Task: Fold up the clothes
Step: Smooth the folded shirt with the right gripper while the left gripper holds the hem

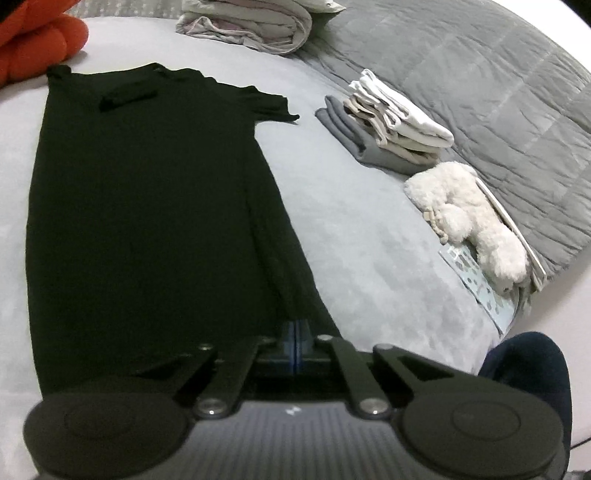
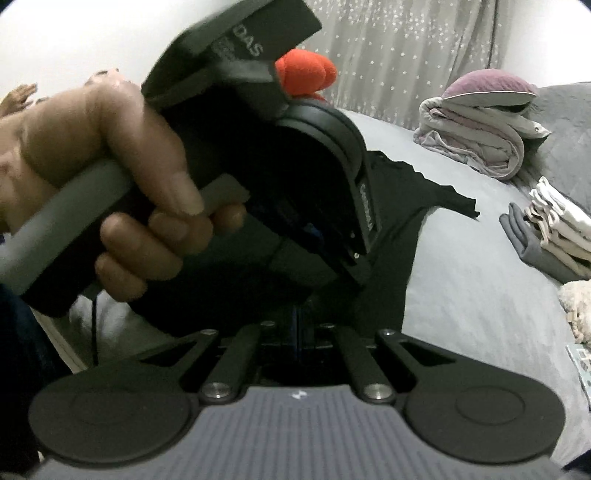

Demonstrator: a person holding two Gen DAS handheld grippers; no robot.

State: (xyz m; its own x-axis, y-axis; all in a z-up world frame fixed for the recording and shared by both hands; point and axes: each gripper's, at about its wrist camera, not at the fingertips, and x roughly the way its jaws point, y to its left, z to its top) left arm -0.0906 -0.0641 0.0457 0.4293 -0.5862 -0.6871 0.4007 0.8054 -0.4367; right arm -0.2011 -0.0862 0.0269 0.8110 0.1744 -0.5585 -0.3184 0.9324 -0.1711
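A long black short-sleeved garment lies flat on the pale grey bedcover, neck at the far end and one sleeve sticking out to the right. My left gripper is shut on the garment at the right part of its near hem, and a ridge of cloth runs up from the fingertips. In the right wrist view a hand holds the left tool just ahead, above the same garment. Under it, my right gripper is shut low in the shadow. I cannot tell whether cloth is between its fingers.
Folded grey and cream clothes are stacked to the right, with a fluffy white item and a patterned booklet nearer. Bundled bedding lies at the far end, a red plush far left, a grey quilt right.
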